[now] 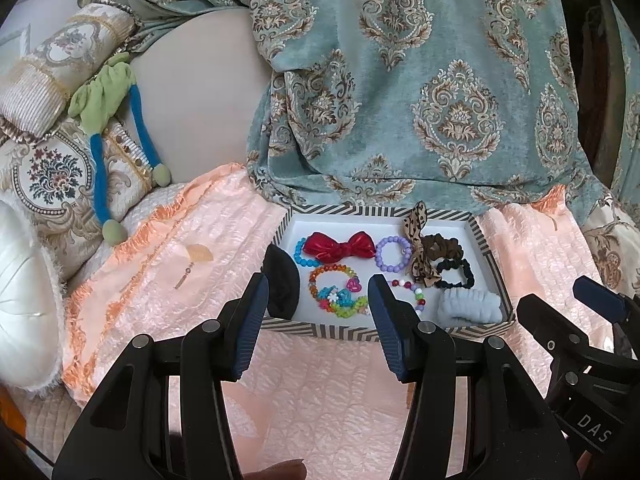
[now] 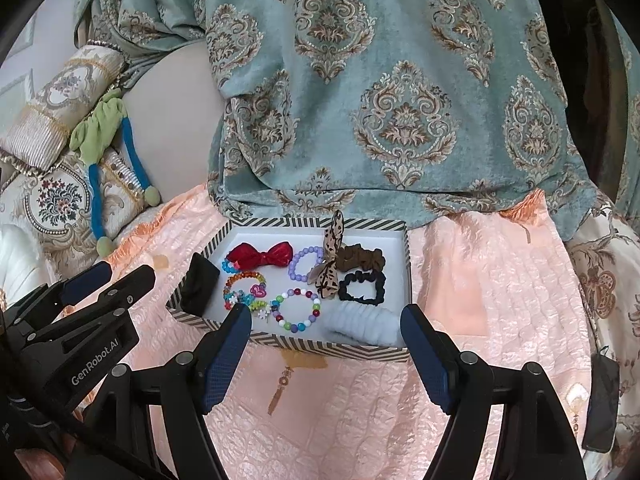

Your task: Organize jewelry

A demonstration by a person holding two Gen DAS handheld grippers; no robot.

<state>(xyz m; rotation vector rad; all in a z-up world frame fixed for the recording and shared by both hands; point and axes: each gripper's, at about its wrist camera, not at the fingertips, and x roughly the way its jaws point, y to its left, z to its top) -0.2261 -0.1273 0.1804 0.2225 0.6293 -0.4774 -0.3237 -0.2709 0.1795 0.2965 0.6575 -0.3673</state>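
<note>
on the peach quilted bedspread [image 2: 360, 408] sits the shallow white tray with a black-and-white striped rim [image 2: 405, 248], in front of a teal damask-patterned fabric [image 2: 400, 80].

going left to right inside it: a black fabric hair piece [image 2: 198, 284] leans against the left wall; beside it a small blue beaded bracelet [image 1: 298, 254] touches a glossy red bow clip [image 1: 340, 246]; below those lies a rainbow beaded bracelet with a pink heart charm [image 1: 336, 286]; then a lilac beaded bracelet [image 1: 390, 254] with a multicoloured round-bead bracelet [image 2: 298, 308] nearer the front; a leopard-print ribbon bow [image 2: 330, 260] overlaps a brown scrunchie [image 2: 360, 258]; a black scrunchie [image 2: 362, 286] sits under that, and a pale blue fluffy scrunchie [image 2: 360, 326] fills the front right corner.

the left claw [image 1: 316, 320] hangs in front of the tray's near rim, jaws partly apart with nothing between them. the right claw [image 2: 326, 348] hovers likewise at the near rim, jaws spread wider, also empty.

everything appears already gathered in the tray, so the step in hand looks like either the very start of sorting or a last check. if sorting goes on, the next move calls for picking one loose piece, most easily the fluffy scrunchie nearest the right claw, and closing on it without dragging the tangled beads beside it.
</note>
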